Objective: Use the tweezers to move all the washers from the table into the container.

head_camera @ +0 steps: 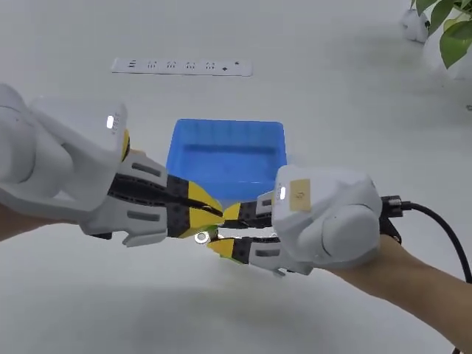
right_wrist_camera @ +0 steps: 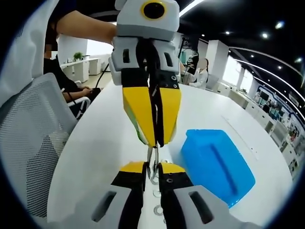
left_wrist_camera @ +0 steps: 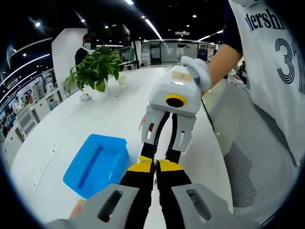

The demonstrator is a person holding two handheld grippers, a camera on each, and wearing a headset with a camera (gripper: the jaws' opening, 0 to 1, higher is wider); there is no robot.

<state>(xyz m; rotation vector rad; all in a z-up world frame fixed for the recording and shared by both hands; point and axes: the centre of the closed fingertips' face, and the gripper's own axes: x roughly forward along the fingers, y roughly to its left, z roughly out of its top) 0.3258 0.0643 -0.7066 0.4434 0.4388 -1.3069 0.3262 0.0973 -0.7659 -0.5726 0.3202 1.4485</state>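
Note:
My two grippers meet tip to tip above the white table. In the right gripper view, thin metal tweezers (right_wrist_camera: pixel 152 162) stick out of the left gripper (right_wrist_camera: pixel 155 143), whose yellow jaws are shut on them. The tweezer points lie between the yellow tips of the right gripper (right_wrist_camera: pixel 152 168), which are closed in on them. Three washers (right_wrist_camera: pixel 155 180) lie in a row on the table just below. From the head view, the left gripper (head_camera: pixel 217 212) and right gripper (head_camera: pixel 225 230) hang in front of the blue container (head_camera: pixel 228 127), with one washer (head_camera: pixel 200 237) beneath the tips.
A white power strip (head_camera: pixel 181 66) lies beyond the container. A potted plant (head_camera: pixel 450 29) stands at the far right corner. A mesh chair (right_wrist_camera: pixel 33 138) sits off the table edge beside the person. The blue container (left_wrist_camera: pixel 97 162) lies left of the jaws.

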